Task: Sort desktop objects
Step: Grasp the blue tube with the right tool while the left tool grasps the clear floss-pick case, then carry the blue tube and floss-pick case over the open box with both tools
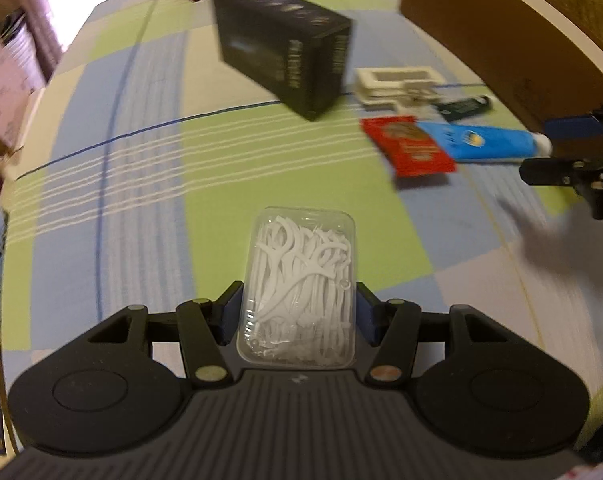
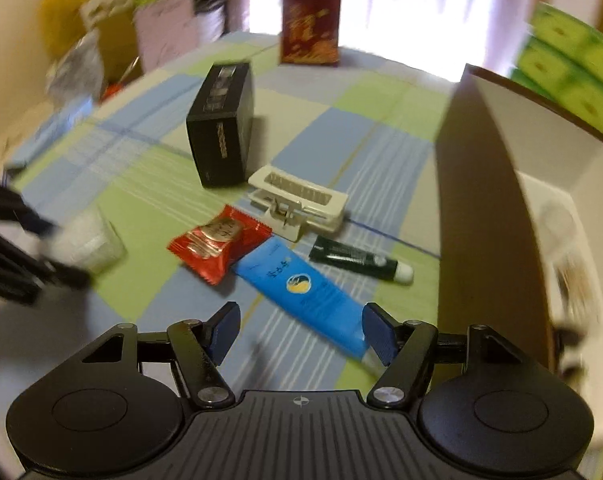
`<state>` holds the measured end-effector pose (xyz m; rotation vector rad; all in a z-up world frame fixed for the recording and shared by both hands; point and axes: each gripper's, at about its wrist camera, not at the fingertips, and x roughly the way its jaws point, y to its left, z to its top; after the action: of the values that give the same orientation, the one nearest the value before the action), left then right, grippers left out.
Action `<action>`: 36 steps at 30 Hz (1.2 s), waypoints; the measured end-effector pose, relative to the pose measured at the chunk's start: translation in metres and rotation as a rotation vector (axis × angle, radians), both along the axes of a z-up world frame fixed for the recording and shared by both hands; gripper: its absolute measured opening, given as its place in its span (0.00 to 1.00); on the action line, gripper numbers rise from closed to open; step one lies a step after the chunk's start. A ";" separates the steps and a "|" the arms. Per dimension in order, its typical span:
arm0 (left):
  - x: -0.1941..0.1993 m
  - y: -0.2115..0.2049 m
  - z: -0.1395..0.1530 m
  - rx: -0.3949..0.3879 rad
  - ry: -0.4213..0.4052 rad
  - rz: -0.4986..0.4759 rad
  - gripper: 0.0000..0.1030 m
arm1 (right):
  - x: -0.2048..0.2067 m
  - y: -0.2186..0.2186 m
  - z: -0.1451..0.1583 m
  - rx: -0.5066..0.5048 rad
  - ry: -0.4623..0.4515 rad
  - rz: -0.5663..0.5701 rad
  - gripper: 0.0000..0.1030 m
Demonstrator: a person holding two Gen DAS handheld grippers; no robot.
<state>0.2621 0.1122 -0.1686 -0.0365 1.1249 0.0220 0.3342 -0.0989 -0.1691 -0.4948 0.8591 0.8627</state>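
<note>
My left gripper (image 1: 299,312) is shut on a clear plastic box of white floss picks (image 1: 301,280) and holds it above the checked cloth; the box also shows blurred in the right wrist view (image 2: 87,242). My right gripper (image 2: 301,330) is open and empty, just above the cap end of a blue tube (image 2: 301,288). It also shows in the left wrist view (image 1: 557,152) beside the tube (image 1: 481,142). A red snack packet (image 2: 217,242), a dark green tube (image 2: 359,260) and a white stapler (image 2: 299,202) lie near the blue tube.
A black box (image 2: 221,124) stands upright behind the stapler and a dark red box (image 2: 311,20) stands at the far edge. A large cardboard box (image 2: 489,216) with a white tray inside stands on the right. Bags and clutter lie beyond the left edge.
</note>
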 end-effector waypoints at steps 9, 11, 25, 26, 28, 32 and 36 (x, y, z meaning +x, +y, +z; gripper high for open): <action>-0.004 0.006 0.001 -0.011 -0.004 0.033 0.51 | 0.027 0.010 -0.019 -0.079 0.053 -0.001 0.55; -0.004 0.007 0.002 -0.013 -0.002 0.035 0.51 | 0.024 0.009 -0.015 -0.088 0.079 -0.013 0.45; 0.011 0.000 -0.001 0.004 -0.001 0.014 0.51 | 0.012 0.013 -0.019 0.009 0.165 -0.064 0.43; 0.012 -0.001 -0.001 0.005 -0.003 0.013 0.51 | 0.012 0.013 -0.023 -0.001 0.164 -0.065 0.43; 0.015 -0.002 -0.001 0.006 -0.005 0.015 0.51 | 0.007 0.013 -0.026 -0.006 0.134 -0.061 0.43; 0.017 -0.005 -0.002 0.016 -0.007 0.010 0.52 | -0.001 0.010 -0.026 -0.018 0.109 -0.068 0.39; 0.014 -0.009 -0.002 0.022 -0.010 0.006 0.51 | -0.010 0.009 -0.025 -0.030 0.092 -0.046 0.30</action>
<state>0.2764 0.1034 -0.1708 -0.0202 1.1143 0.0397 0.3241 -0.0901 -0.1938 -0.4623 0.9656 0.8365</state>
